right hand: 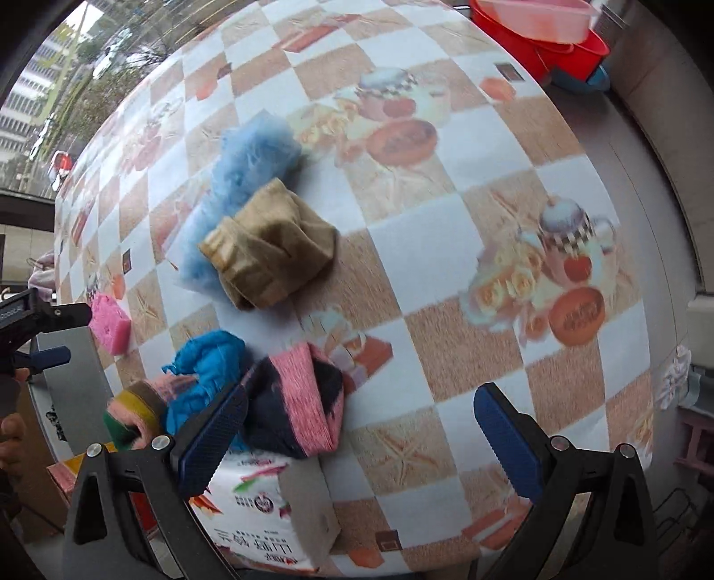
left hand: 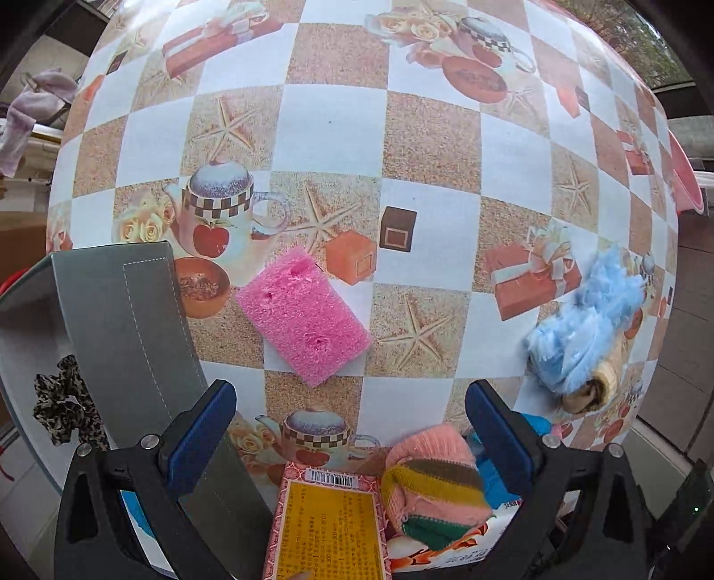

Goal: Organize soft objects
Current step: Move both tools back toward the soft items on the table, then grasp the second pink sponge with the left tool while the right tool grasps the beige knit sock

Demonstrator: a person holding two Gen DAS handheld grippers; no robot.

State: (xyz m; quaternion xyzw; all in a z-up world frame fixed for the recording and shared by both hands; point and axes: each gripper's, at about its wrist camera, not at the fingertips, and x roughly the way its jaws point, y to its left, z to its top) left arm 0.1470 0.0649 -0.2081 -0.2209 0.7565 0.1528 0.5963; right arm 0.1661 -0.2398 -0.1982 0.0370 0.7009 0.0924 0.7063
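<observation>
In the left wrist view a pink sponge (left hand: 303,314) lies on the checked tablecloth, just ahead of my open, empty left gripper (left hand: 350,435). A grey box (left hand: 134,321) stands at the left with a leopard scrunchie (left hand: 67,401) inside. A striped knit sock (left hand: 435,486) lies between the fingers near the bottom. A fluffy blue item (left hand: 584,321) lies at the right. In the right wrist view my right gripper (right hand: 361,439) is open and empty. A pink-and-black sock roll (right hand: 303,401) lies by its left finger. A tan folded cloth (right hand: 272,254), the fluffy blue item (right hand: 245,178) and a blue knit (right hand: 209,370) lie beyond.
A red-and-yellow carton (left hand: 328,526) and a white printed packet (right hand: 267,504) lie at the table's near edge. Red and pink basins (right hand: 549,31) stand at the far right corner. The left gripper shows at the left edge of the right wrist view (right hand: 40,330). A pink sponge (right hand: 109,323) lies near it.
</observation>
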